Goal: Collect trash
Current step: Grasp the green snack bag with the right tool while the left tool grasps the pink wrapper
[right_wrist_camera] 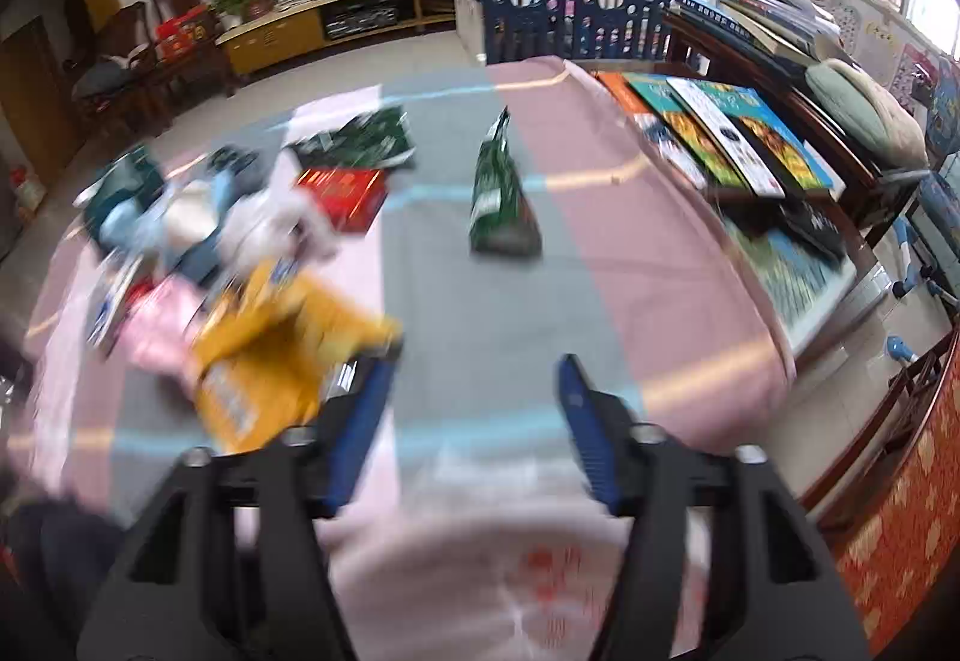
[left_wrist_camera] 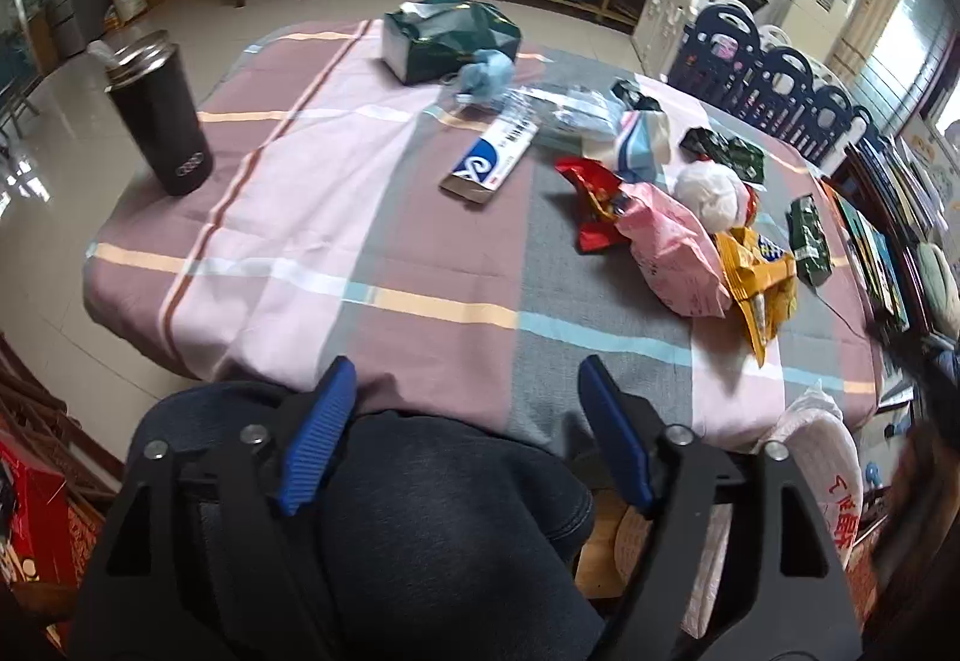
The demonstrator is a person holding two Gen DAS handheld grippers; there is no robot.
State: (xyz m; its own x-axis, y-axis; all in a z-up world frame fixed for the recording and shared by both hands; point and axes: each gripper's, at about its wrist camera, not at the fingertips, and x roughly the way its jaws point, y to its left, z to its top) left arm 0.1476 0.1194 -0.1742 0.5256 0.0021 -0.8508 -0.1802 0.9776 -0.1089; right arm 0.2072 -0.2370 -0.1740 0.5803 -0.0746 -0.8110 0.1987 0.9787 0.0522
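Two claws are hanging released over the near edge of the desk (left_wrist_camera: 312, 217), nothing between the jaws of either. We are judging the right claw (right_wrist_camera: 477, 391) the nearer one: the yellow wrapper (right_wrist_camera: 264, 361) is lying just left of its left finger, and the green packet (right_wrist_camera: 501, 199) is lying straight ahead, its long axis running away from us. The left claw (left_wrist_camera: 468, 403) is sitting over a dark-clothed knee, with the trash heap well off to its upper right and only bare cloth ahead. The left view is showing us the pink bag (left_wrist_camera: 672, 253), the white ball (left_wrist_camera: 708, 193) and a black tumbler (left_wrist_camera: 162, 114) sharply; the right view is blurring that pile but showing the books (right_wrist_camera: 720, 138) alongside.
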